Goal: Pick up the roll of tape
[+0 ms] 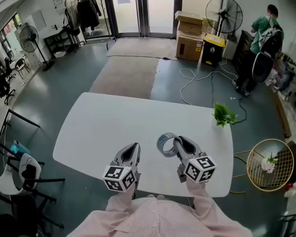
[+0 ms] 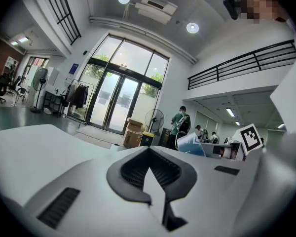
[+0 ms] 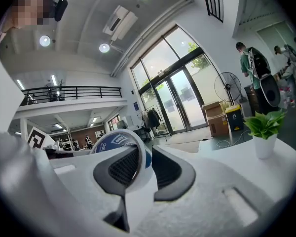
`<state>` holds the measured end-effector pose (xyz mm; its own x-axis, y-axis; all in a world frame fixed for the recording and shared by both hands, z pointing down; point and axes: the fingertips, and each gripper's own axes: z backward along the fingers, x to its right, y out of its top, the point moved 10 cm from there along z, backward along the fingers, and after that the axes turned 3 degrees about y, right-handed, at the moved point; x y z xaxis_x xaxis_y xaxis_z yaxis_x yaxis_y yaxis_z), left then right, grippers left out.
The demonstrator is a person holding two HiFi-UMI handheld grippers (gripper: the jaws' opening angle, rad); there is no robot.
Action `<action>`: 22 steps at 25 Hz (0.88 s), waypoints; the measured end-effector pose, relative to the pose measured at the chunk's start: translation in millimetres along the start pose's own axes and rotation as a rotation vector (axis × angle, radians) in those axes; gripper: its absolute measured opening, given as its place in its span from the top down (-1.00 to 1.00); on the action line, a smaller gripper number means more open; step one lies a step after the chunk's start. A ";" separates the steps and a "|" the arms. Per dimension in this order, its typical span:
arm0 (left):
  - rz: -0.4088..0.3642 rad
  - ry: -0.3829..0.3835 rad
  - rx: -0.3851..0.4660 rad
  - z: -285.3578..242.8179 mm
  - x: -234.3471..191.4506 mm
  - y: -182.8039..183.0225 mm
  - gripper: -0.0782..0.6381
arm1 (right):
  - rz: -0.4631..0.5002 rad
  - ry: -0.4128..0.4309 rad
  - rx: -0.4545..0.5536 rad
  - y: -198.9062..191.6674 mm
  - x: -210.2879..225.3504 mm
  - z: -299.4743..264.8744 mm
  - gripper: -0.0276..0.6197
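My right gripper is shut on the roll of tape, a whitish ring with a blue printed core, and holds it in the air above the white table. In the right gripper view the roll stands on edge between the black pads, with the jaws pressed on its wall. My left gripper hovers just to the left at about the same height, shut and empty. In the left gripper view its pads meet with nothing between them, and the tape shows off to the right.
A small potted plant stands near the table's far right edge. Beyond the table lie a rug, loose cables and cardboard boxes. A person stands at the back right. A wire basket sits right of the table and a chair left.
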<state>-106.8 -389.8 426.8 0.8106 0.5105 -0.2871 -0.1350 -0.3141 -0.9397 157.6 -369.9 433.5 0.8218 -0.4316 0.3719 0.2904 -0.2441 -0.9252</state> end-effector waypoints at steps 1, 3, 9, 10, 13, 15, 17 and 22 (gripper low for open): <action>-0.011 -0.003 0.007 1.0 1.9 2.7 0.78 | 0.004 0.005 0.014 3.6 -0.5 2.0 0.66; -0.032 -0.012 0.021 4.0 5.4 8.3 0.78 | 0.019 0.012 0.037 10.8 -2.3 5.7 0.66; -0.084 -0.034 0.071 10.2 8.8 27.2 0.78 | 0.045 0.005 0.098 29.5 -6.5 11.4 0.66; -0.085 -0.036 0.079 11.1 9.2 29.4 0.78 | 0.047 0.003 0.106 31.5 -6.6 12.4 0.66; -0.099 -0.029 0.097 15.3 10.1 34.5 0.78 | 0.053 0.001 0.130 37.2 -7.9 16.5 0.66; -0.118 -0.016 0.102 17.6 9.8 36.7 0.78 | 0.059 0.005 0.146 40.5 -8.4 19.3 0.66; -0.127 -0.007 0.108 18.5 8.0 38.6 0.78 | 0.066 0.009 0.158 42.8 -7.9 19.7 0.66; -0.144 0.012 0.111 19.4 5.5 41.9 0.78 | 0.091 -0.004 0.160 45.2 -6.4 19.5 0.66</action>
<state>-119.0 -384.6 382.2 0.8325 0.5343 -0.1466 -0.0789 -0.1476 -0.9859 175.0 -361.3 387.8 0.8504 -0.4417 0.2860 0.2888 -0.0625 -0.9553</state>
